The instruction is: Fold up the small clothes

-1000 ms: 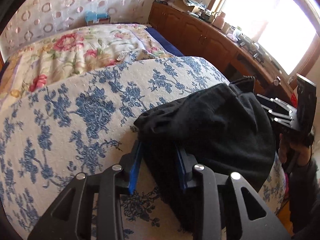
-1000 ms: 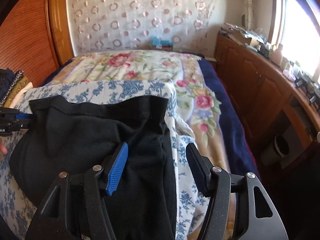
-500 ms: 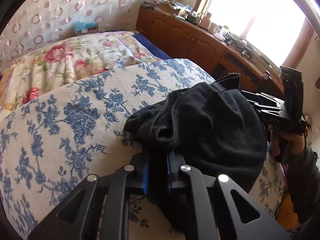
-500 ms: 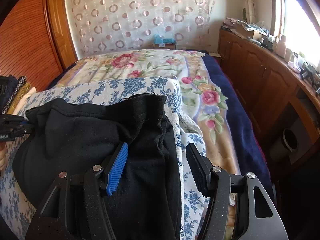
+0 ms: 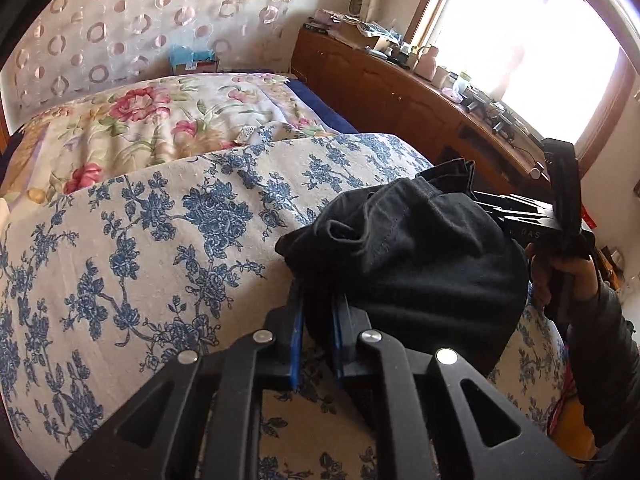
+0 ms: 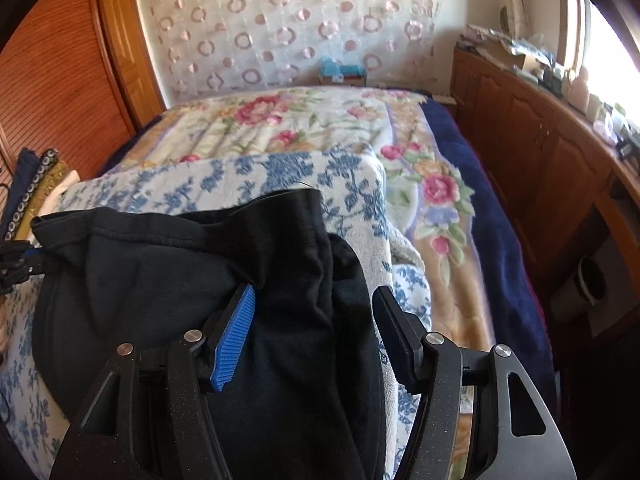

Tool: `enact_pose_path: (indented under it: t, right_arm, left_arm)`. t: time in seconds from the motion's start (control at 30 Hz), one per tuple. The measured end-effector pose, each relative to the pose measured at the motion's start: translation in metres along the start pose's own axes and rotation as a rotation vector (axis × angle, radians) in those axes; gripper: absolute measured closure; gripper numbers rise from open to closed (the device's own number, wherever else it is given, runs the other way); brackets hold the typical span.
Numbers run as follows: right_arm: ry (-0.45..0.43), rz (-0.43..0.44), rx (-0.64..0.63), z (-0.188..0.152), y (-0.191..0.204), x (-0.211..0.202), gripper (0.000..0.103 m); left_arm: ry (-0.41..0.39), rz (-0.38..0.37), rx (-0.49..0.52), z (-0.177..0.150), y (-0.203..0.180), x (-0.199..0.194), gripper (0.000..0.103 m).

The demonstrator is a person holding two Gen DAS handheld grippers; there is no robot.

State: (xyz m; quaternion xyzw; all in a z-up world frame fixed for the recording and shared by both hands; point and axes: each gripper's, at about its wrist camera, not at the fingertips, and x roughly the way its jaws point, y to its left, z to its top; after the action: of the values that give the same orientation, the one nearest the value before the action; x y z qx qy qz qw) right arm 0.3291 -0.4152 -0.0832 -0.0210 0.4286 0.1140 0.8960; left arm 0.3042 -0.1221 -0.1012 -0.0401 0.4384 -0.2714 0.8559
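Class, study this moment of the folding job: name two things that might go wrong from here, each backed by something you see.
1. The left tool pinches only a bunched corner of the black garment, so the fabric may slip out or fold unevenly when pulled.
2. The right tool stands open astride the garment without gripping it. If the left pulls alone, the whole piece may drag across the blue-flowered blanket instead of folding.
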Motion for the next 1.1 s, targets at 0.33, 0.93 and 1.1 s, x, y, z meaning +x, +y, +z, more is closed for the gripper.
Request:
enact_pose_path:
  t: [0.33,0.93,1.1]
  right_arm:
    - [0.036,0.119,-0.014,-0.001,-0.002,0.001,0.071]
    - [-0.257,0.120,-0.107,0.028,0.072,-0.091,0.095]
    - [-0.308,0.168,-0.163,0.048,0.113,-0.099,0.095]
  left_arm:
    - [0.007,-0.019,0.017,-0.001,-0.004,0.012,0.093]
    - [-0.267,-0.037,-0.011,-0.007,-0.001,-0.118,0.094]
    - [-0.340,0.027,-0.035,-0.021,0.020,-0.170,0.094]
